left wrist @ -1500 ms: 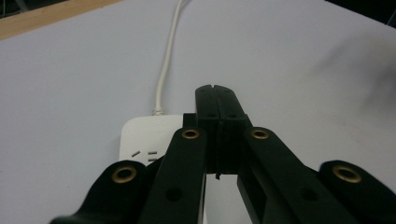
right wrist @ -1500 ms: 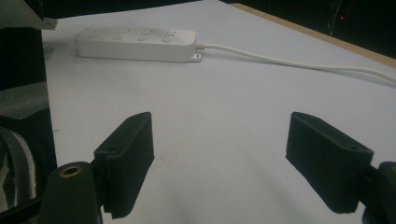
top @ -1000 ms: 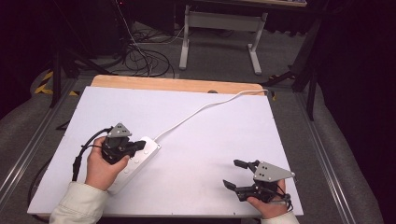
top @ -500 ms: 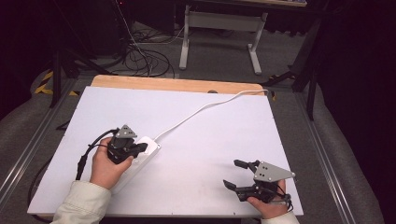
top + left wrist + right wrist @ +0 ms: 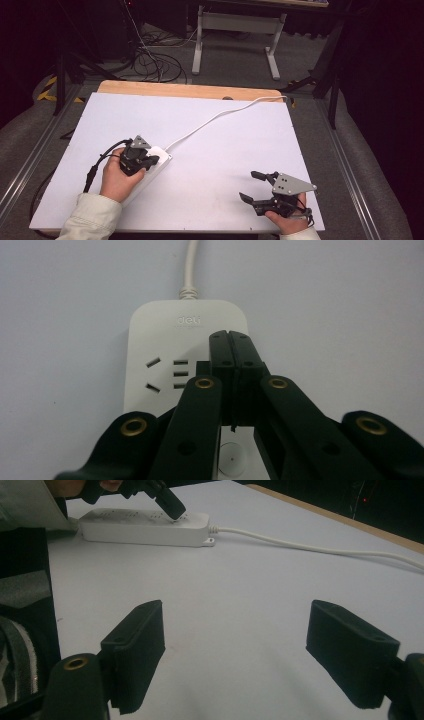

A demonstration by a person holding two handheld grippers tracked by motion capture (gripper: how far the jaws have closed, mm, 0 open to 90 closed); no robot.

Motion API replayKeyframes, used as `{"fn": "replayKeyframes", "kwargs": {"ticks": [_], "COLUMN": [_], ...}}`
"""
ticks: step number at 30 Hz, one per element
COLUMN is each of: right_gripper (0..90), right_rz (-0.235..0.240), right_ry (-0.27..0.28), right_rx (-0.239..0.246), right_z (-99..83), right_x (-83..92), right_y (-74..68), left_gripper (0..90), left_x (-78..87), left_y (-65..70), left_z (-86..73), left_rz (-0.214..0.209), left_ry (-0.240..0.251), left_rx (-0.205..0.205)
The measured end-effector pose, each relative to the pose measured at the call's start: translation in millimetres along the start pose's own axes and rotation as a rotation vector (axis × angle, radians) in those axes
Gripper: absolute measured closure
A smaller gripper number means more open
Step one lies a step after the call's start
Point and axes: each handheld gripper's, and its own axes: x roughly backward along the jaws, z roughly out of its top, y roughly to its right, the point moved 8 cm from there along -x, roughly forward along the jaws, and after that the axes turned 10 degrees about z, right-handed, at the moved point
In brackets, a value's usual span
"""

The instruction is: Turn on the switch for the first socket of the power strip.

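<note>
White power strip lies near the left of my bench, cord running far right. My left tool, pinched closed and empty, tips onto its top. My right tool gapes wide, well apart.

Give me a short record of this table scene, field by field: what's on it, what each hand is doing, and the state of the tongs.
surface: white table top
item: white power strip, flat on the table
cord: white cord runs from the strip to the table's far edge
left tongs: shut, nothing between them, tips down over the strip's socket face
right tongs: open, empty, near the front right corner, apart from the strip
</note>
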Motion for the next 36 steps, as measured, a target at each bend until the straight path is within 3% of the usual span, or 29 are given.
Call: {"fn": "replayKeyframes", "kwargs": {"ticks": [13,18,36], "right_gripper": [23.8,23.8,23.8], "right_rz": [-0.001,-0.003,-0.002], "right_ry": [-0.001,0.009,0.006], "right_rx": [0.000,-0.001,0.001], "right_z": [-0.2,0.7,0.9], "right_x": [0.0,0.9,0.7], "right_y": [-0.2,-0.1,-0.8], "left_gripper": [90.0,90.0,90.0], "left_x": [-3.4,-3.7,-4.6], "left_y": [-0.7,-1.3,-0.4], "left_z": [-0.4,-0.7,-1.7], "left_rz": [-0.002,-0.007,0.026], "left_ry": [0.017,0.021,0.027], "left_rx": [0.001,0.022,-0.035]}}
